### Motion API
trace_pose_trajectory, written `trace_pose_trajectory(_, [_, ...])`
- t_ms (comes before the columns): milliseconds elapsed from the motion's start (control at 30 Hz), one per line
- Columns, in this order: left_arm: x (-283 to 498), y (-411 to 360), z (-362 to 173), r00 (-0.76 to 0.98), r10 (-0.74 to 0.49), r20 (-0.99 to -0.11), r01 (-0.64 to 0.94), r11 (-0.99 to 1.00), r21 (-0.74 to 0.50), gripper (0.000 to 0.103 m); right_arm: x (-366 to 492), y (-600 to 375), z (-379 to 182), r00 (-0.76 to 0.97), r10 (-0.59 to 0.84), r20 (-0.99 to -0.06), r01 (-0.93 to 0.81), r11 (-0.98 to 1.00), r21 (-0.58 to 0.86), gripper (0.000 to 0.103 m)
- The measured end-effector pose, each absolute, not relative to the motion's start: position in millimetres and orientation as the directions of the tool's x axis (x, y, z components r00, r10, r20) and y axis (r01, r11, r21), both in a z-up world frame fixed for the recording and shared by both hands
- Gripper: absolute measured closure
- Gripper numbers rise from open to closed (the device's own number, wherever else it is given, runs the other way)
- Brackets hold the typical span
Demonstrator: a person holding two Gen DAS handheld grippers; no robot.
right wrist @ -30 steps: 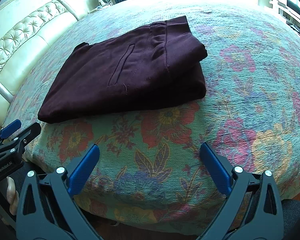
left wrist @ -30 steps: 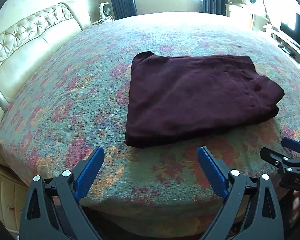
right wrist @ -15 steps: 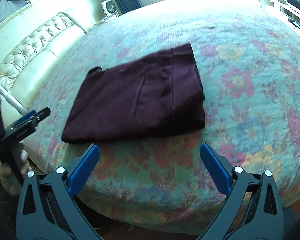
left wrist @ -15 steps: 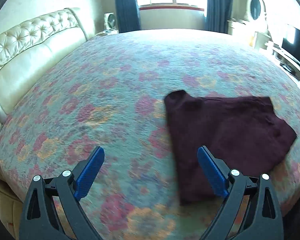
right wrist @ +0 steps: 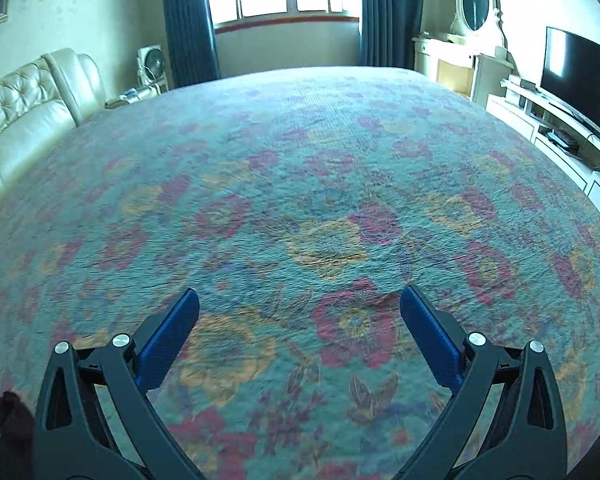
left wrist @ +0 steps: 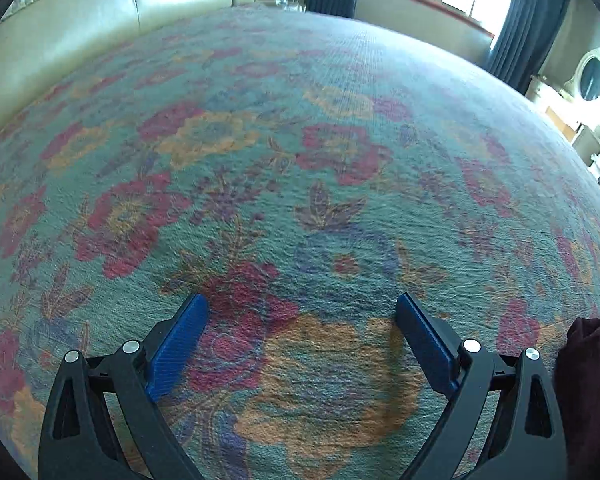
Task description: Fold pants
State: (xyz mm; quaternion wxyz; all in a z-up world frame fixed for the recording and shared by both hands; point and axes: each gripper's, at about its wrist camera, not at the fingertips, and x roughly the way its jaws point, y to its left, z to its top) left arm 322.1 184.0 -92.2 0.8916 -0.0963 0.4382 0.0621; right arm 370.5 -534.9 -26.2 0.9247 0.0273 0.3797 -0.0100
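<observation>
The dark maroon folded pants show only as a sliver at the lower right edge of the left wrist view (left wrist: 588, 364) and at the lower left edge of the right wrist view (right wrist: 14, 412). My left gripper (left wrist: 300, 304) is open and empty, low over the floral bedspread (left wrist: 300, 160), to the left of the pants. My right gripper (right wrist: 298, 298) is open and empty over the bedspread (right wrist: 300, 160), to the right of the pants. Most of the pants are hidden out of frame.
A cream tufted headboard (right wrist: 16, 120) runs along the bed's left side. A window with dark curtains (right wrist: 188, 20) is at the far end. A television (right wrist: 576, 72) on a white cabinet stands to the right.
Both grippers have moved forward over the bed, past the pants, which have slipped from the middle of each view to its edge. Both stay open.
</observation>
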Motion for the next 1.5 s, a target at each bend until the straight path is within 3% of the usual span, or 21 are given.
trace_pose_trajectory(167, [322.5, 167.3, -95.9, 0.58, 0.096, -0.809, -0.184, 0.983, -0.015, 0.004, 402.6, -538.7, -78.9, 0.598, -0.02, -0.802, 0.059, 0.998, 0.019, 0.002])
trace_pose_trajectory(1500, [322.1, 168.1, -95.5, 0.582, 0.088, -0.809, -0.184, 0.983, -0.025, 0.004, 397.2, -537.4, -76.7, 0.608, -0.026, -0.794, 0.057, 0.998, 0.011, 0.002])
